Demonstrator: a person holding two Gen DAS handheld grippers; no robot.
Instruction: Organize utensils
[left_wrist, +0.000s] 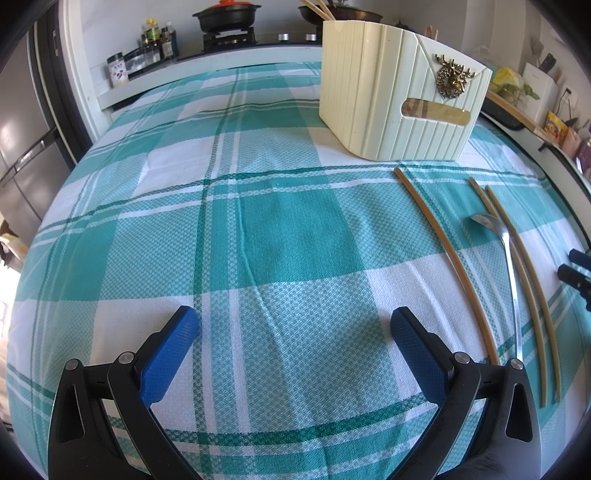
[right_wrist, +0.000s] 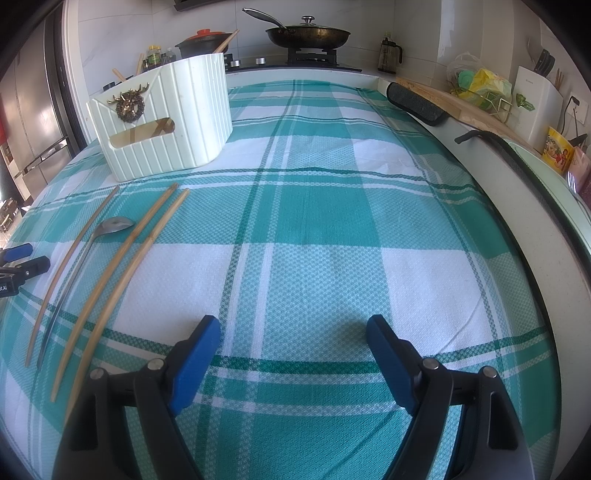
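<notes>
Still loose on the checked cloth, three chopsticks (right_wrist: 110, 266) and a metal spoon (right_wrist: 88, 251) lie at the left of the right wrist view, below the cream holder (right_wrist: 166, 122). Both tools, left tool (left_wrist: 293, 332) and right tool (right_wrist: 293, 336), stand apart and empty. I'd take one piece at a time, pinching near its middle, since thin sticks lying flat on the table slip easily.

We see bright, even daylight in both views, sharp focus, soft shadows under the tongs on the checked cloth (left_wrist: 280, 236), glare on the fridge (right_wrist: 33, 122), heavy fisheye bending, dark vignetted corners.
</notes>
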